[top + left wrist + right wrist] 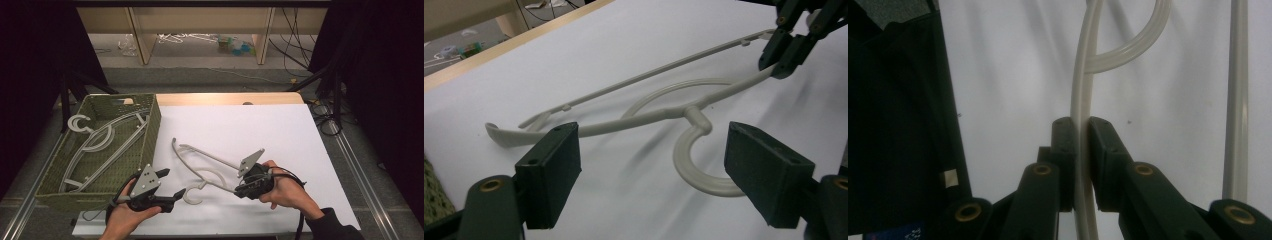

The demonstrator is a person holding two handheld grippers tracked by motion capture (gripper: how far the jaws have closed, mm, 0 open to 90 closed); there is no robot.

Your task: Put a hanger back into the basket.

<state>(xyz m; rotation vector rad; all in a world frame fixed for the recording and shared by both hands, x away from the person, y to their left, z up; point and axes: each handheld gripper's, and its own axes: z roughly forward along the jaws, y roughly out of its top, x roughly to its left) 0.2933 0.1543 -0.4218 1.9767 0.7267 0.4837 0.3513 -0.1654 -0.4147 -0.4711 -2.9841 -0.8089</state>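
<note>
High view: right hand-held gripper (239, 187) pinching hanger (200, 167), left hand-held gripper (172, 185) spread, basket (150, 135) beside

Lab-style recording space, white-covered worktop (280, 130) on metal rails, black curtains (380, 75) at 9 and 3 o'clock, loose cables (300, 45) on grey floor at 1 o'clock, bare wooden shelving (200, 22) at 12 o'clock

Smooth plastic hanger (207, 170), woven basket (102, 150)
</note>
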